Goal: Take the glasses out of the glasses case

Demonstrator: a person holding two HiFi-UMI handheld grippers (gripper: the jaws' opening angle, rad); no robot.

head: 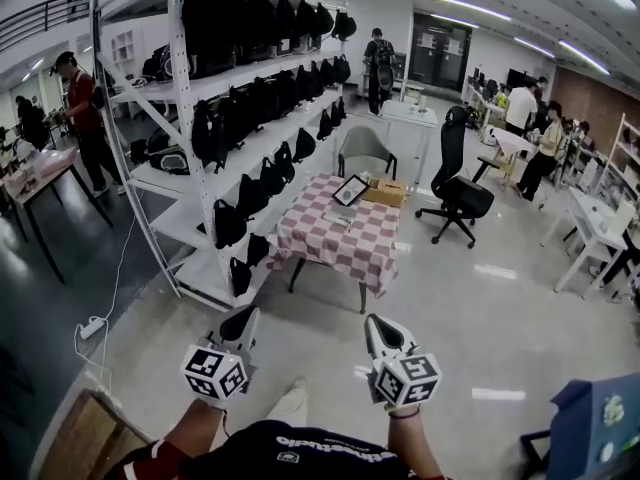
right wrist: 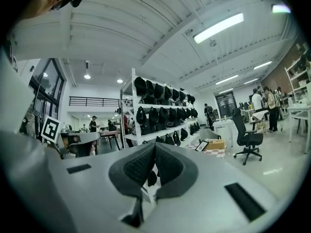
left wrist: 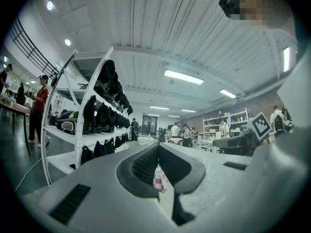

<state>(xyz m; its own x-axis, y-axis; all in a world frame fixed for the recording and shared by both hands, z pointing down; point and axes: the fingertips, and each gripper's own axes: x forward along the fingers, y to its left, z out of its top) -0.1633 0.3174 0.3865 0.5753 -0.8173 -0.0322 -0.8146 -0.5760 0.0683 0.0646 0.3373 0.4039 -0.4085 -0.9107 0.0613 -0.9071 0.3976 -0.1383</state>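
Note:
A table with a red-and-white checked cloth [head: 340, 243] stands some metres ahead of me, in the middle of the head view. On it are a dark framed board [head: 350, 190], a cardboard box [head: 385, 192] and a small pale item [head: 338, 220] too far off to identify. I cannot make out a glasses case or glasses. My left gripper [head: 244, 318] and right gripper [head: 377, 322] are held close to my body, both pointing towards the table. Each is shut, tips together, with nothing between them [left wrist: 158, 147] [right wrist: 154, 146]. The cloth [left wrist: 159, 179] shows below the left jaws.
A tall white rack of black bags [head: 250, 118] runs along the left. Behind the table is a grey armchair [head: 365, 151]; a black office chair [head: 457, 193] stands to its right. A power strip [head: 92, 328] lies on the floor at left. Several people stand around the room.

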